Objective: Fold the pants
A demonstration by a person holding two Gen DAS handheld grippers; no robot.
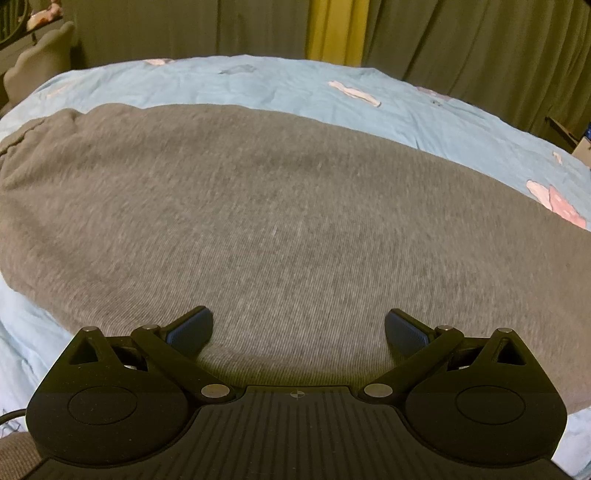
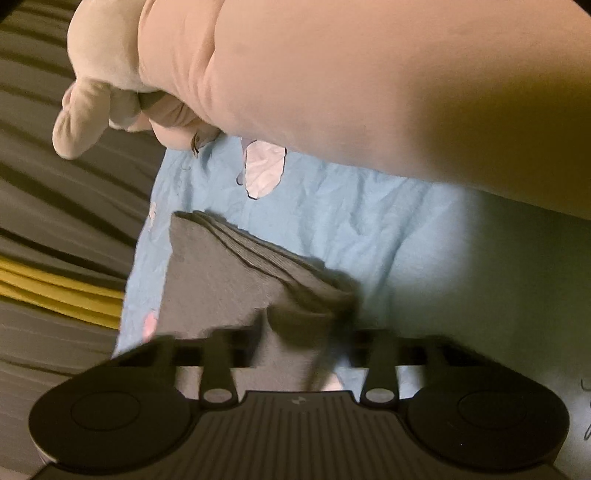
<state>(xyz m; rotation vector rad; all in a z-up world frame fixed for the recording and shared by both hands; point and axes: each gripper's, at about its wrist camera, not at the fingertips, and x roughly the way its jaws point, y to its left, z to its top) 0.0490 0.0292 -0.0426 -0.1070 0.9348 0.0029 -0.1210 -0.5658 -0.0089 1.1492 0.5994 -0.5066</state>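
The grey pants (image 1: pixel 280 221) lie flat across the light blue bed sheet (image 1: pixel 280 85) and fill most of the left wrist view. My left gripper (image 1: pixel 299 328) hovers open and empty over their near edge, blue pads (image 1: pixel 190 328) spread wide. In the right wrist view a folded, layered part of the grey pants (image 2: pixel 221 273) runs into my right gripper (image 2: pixel 299 339). That gripper's fingers are blurred and hidden behind fabric. The fabric bunches between them, so it looks shut on the pants.
A person's forearm (image 2: pixel 369 81) and gloved hand (image 2: pixel 99 92) cross the top of the right wrist view. Dark green curtains (image 1: pixel 480 37) with a yellow strip (image 1: pixel 332 29) hang behind the bed. A padded chair (image 1: pixel 40 66) stands at the far left.
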